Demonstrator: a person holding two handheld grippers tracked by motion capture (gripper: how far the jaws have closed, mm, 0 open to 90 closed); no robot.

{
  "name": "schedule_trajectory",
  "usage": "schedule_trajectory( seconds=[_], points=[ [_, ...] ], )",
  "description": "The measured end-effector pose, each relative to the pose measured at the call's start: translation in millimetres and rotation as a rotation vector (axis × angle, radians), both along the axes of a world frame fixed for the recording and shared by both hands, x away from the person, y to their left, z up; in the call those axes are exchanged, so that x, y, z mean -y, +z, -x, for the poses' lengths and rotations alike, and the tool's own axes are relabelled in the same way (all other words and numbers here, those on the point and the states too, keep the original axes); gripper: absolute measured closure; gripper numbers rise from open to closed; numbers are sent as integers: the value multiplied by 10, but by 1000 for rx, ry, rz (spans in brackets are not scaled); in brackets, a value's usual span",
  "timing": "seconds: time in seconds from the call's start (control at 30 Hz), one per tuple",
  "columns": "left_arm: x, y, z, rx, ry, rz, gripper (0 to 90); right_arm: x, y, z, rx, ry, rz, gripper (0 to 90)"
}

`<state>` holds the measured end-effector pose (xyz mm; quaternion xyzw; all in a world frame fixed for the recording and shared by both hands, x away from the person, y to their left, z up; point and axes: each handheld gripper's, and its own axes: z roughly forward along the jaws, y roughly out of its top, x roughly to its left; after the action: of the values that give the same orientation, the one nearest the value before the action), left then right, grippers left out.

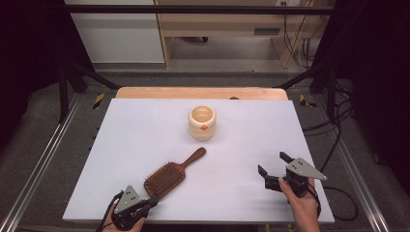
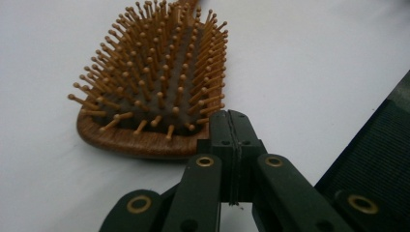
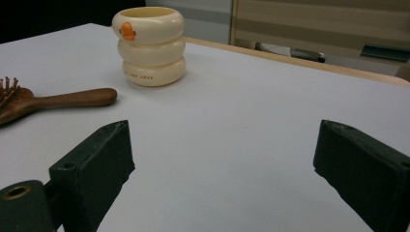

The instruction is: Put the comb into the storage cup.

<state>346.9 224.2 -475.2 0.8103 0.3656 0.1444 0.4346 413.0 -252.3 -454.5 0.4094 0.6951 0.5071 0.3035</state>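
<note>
Two tools work at the white counter (image 1: pixel 145 125). The left tool (image 1: pixel 153 200), its jaws pressed together on nothing, sits at the near edge with its tip just beside, perhaps touching, the broad end of the wooden hairbrush (image 1: pixel 170 173). The brush lies bristles up, its handle angled toward the cream ringed cup (image 1: pixel 202 123), which stands apart beyond it. The right tool (image 1: pixel 273 166) hovers well to the right, jaws spread and empty.

Likely hazards, as judged from this arrangement:
- A closed tip nudging the brush head could spin or slide the brush rather than seat it for a grasp.
- Pushed forward, the handle may strike the cup and tip it.
- Jaws reopened too close may snag the bristles instead of the wooden rim.
- The tool's closeness to the counter's near edge leaves little margin.
</note>
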Motion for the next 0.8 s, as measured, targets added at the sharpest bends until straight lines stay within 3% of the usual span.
schedule_trajectory(
  seconds=[0.2,0.37,0.8],
  points=[
    [81,-11,-22,10,-25,-21,900,-28,0,-5,0,14,14,69],
    [117,-48,-46,-5,-36,-48,900,-51,1,-5,0,19,20,70],
    [106,-78,-84,-17,-18,-78,900,-46,5,-2,2,19,17,70]
  ],
)
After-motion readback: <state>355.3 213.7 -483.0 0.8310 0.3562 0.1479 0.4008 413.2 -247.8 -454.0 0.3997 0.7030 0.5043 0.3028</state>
